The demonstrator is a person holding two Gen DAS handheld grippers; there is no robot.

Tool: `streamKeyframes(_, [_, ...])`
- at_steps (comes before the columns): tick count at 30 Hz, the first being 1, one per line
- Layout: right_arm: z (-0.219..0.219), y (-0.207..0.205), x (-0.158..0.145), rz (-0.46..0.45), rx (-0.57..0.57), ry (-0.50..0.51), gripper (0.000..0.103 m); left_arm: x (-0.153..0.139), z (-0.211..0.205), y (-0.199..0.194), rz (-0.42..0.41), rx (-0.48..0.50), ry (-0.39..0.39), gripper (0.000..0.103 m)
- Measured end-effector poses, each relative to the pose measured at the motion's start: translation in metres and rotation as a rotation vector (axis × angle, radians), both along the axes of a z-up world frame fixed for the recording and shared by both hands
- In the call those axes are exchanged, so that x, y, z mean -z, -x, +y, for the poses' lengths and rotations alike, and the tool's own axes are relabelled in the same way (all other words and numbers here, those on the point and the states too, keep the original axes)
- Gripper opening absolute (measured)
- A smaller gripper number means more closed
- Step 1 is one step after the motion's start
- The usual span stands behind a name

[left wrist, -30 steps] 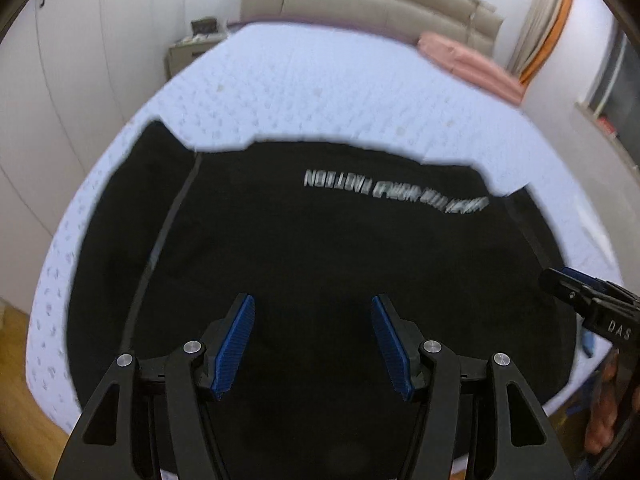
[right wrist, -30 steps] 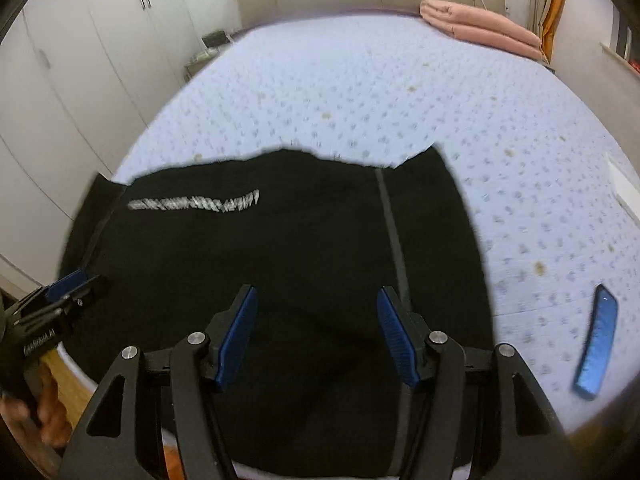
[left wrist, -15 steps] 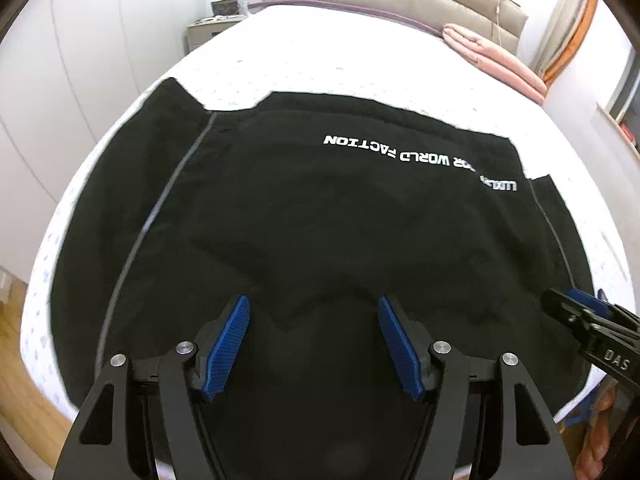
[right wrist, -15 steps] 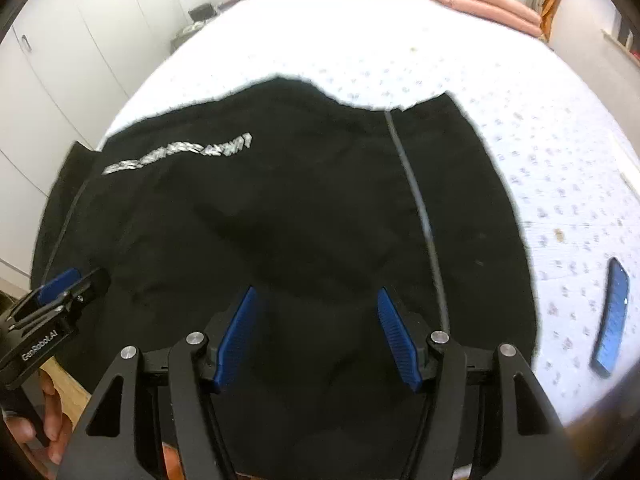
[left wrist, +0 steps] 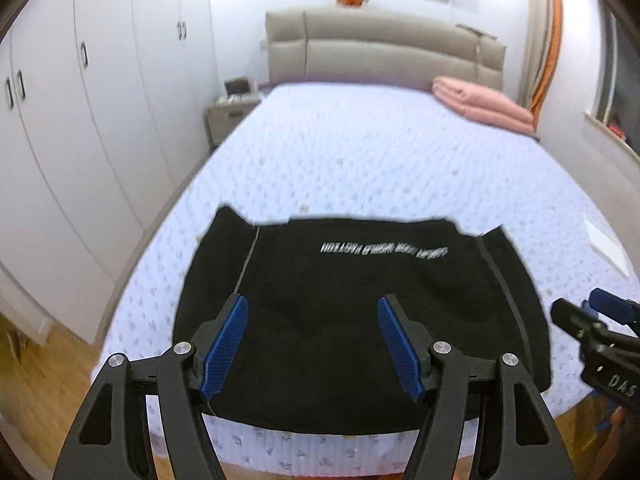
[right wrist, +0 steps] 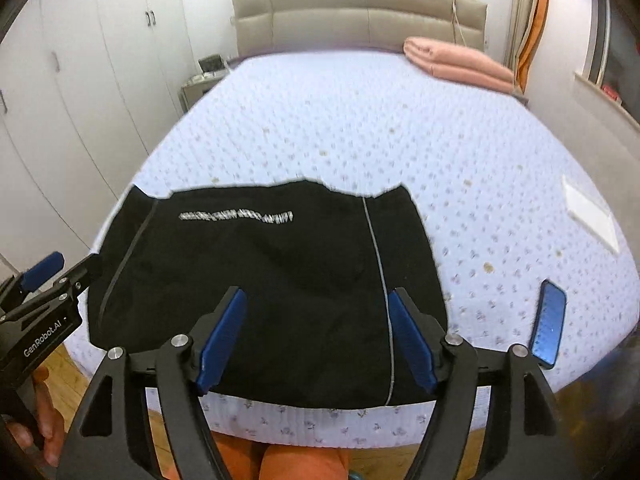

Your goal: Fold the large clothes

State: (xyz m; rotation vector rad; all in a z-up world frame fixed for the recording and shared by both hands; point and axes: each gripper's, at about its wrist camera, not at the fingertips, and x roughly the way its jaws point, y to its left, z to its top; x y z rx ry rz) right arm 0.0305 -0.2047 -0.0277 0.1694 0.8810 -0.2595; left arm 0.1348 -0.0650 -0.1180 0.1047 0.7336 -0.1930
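With both grippers, left [left wrist: 312, 344] and right [right wrist: 316, 340], spread empty above the black garment [left wrist: 360, 320] lying flat at the bed's [left wrist: 380, 168] near edge, right jaws just widened, next fold needs fresh edge grips.

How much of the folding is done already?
Some looks done: the black garment lies flat on the bed near its front edge as a squarish shape with its sides apparently tucked in. Nothing is in hand now: the left gripper and right gripper hang above it with jaws open, just widened, nothing between them. It is still wide, so more folds probably remain.
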Motion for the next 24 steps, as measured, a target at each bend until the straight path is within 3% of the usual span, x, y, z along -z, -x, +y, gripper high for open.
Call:
streamKeyframes(6, [0.007, 0.022, -0.035, -0.056, 0.011, 0.014, 0.084, -0.035, -0.011, 0.028, -0.063, 0.023, -0.013, 0.07])
streamKeyframes(12, [0.013, 0.046, -0.064, -0.097, 0.016, 0.035, 0.085, -0.064, -0.008, 0.051, -0.104, 0.008, 0.033, 0.071])
streamKeyframes(24, [0.031, 0.078, -0.093, -0.147, 0.015, 0.05, 0.087, -0.089, 0.001, 0.09, -0.159, -0.019, 0.041, 0.072])
